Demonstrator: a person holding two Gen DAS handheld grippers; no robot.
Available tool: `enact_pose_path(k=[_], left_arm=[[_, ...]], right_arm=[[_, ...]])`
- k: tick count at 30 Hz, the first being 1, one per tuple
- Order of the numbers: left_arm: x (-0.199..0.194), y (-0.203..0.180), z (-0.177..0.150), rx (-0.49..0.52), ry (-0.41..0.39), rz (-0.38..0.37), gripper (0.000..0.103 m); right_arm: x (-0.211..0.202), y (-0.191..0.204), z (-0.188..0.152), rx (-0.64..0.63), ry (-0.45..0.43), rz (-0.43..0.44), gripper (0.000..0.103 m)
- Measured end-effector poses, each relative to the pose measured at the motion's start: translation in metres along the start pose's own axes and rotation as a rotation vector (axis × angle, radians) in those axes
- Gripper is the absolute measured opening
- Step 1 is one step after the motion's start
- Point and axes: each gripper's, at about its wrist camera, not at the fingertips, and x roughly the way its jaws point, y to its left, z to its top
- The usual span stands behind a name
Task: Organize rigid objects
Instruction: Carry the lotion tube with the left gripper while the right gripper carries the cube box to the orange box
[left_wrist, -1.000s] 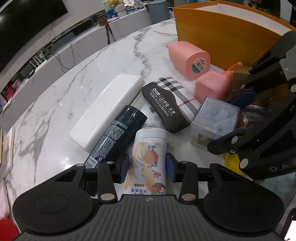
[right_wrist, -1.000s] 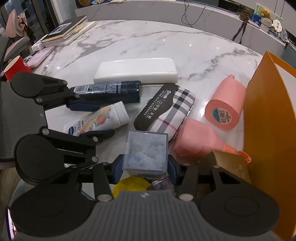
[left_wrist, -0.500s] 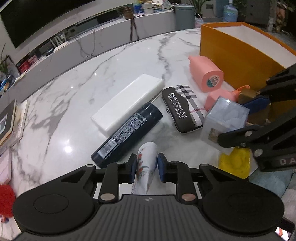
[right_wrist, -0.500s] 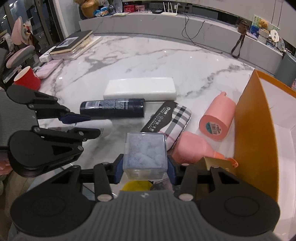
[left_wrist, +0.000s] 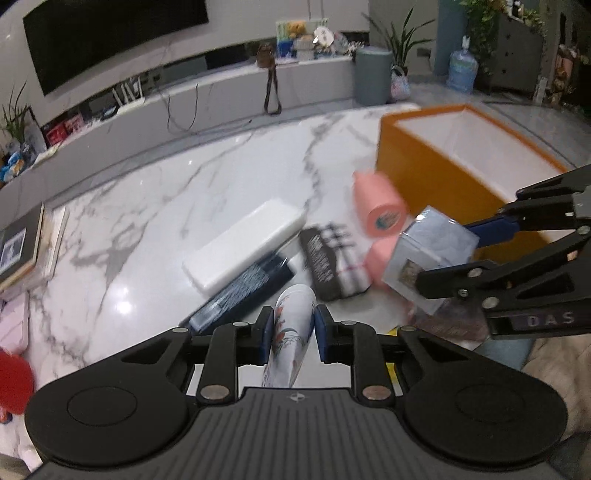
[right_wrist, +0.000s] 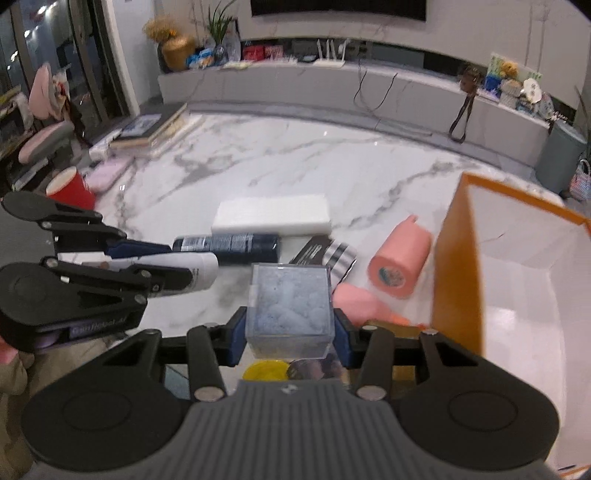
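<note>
1. The left tongs are closed on a white printed bottle, held clear of the marble tabletop; the right tongs are clamped on a clear cube box, also lifted.
2. Risk: the bottle is round and smooth, so it could swivel or slide out between the pads if swung quickly.
3. Risk: both tongs sit close together (the right one nearly crosses the left view), so heading for the orange box together could knock them into each other or into its near wall.
4. The orange box stands open at the right; its white inside looks empty, though blur hides part of it.
5. Left on the tabletop: a pink roll, a dark can, a white block and a plaid case.
</note>
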Motion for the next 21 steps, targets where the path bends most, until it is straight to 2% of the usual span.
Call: enact_pose_path(k=[7, 12, 17, 21], left_arm=[[-0.029, -0.045, 0.045, 0.078, -0.094, -0.057, 0.026], [-0.035, -0.082, 0.087, 0.101, -0.123, -0.144, 0.026], [-0.021, -0.106, 0.121, 0.053, -0.093, -0.264, 0.026], [0.007, -0.12, 0.139, 0.018, -0.009, -0.33, 0.026]], right_arm=[[-0.049, -0.041, 0.002, 0.049, -0.097, -0.086, 0.047], [-0.071, -0.082, 0.0, 0.092, -0.117, -0.175, 0.047], [-0.077, -0.118, -0.006, 0.136, -0.093, -0.243, 0.047], [-0.073, -0.139, -0.014, 0.159, -0.059, -0.275, 0.047]])
